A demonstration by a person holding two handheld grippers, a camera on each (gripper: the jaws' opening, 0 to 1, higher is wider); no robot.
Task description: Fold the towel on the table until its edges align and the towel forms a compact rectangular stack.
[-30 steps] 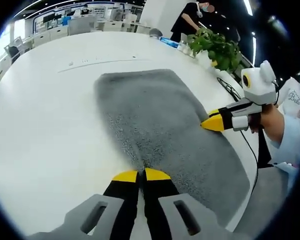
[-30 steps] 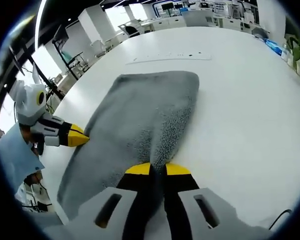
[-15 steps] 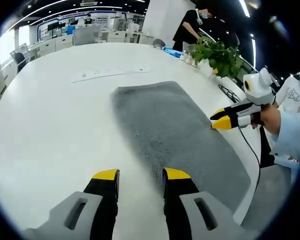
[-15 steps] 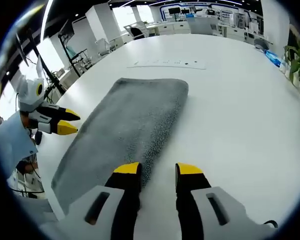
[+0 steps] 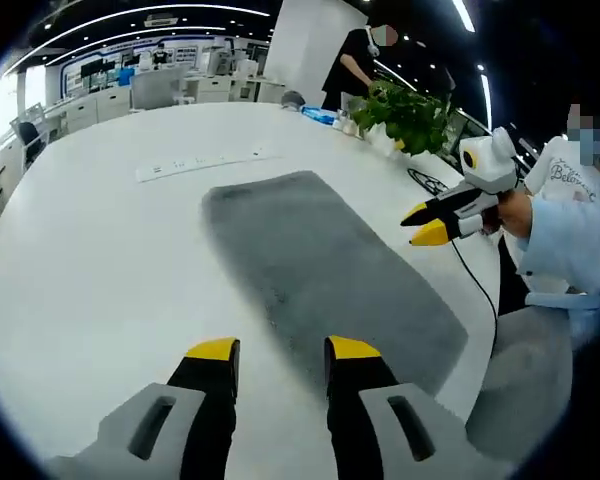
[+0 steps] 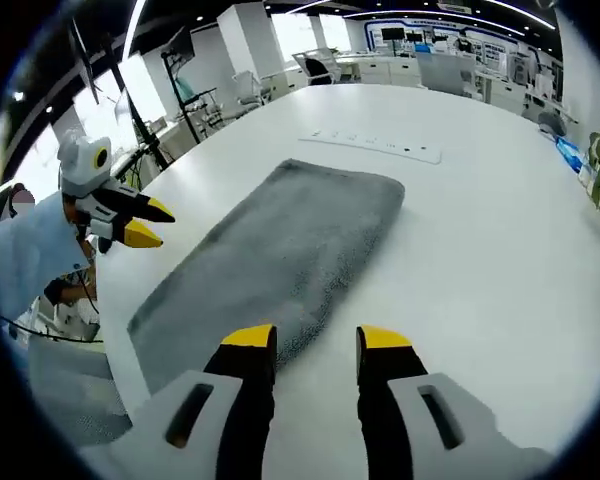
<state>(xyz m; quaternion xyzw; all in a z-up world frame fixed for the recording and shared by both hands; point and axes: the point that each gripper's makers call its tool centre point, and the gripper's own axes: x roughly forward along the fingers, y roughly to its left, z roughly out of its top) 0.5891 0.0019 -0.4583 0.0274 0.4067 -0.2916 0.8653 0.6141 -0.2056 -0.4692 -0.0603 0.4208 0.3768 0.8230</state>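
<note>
A grey towel point(image 5: 315, 262) lies flat on the white table point(image 5: 90, 260) as a long folded strip; in the right gripper view the towel point(image 6: 280, 250) runs from near my jaws toward the far middle. My left gripper point(image 5: 276, 350) is open, raised above the table beside the towel's near end, with nothing between its yellow tips. My right gripper point(image 6: 305, 338) is open too, over the towel's near edge, holding nothing. Seen from the left gripper view, the right gripper point(image 5: 428, 224) hovers open off the towel's right side. The left gripper point(image 6: 145, 223) shows open at the left in the right gripper view.
A power strip inset point(image 5: 205, 161) is set into the table beyond the towel. A potted plant point(image 5: 408, 112) stands at the far right edge, with a black cable point(image 5: 450, 200) near it. A person point(image 5: 355, 55) stands in the background. Desks and chairs point(image 6: 310, 70) lie beyond the table.
A second ago both grippers were shut on the towel's edges. Both opened and let it go, and have since lifted and drawn back from it. The towel lies still.
</note>
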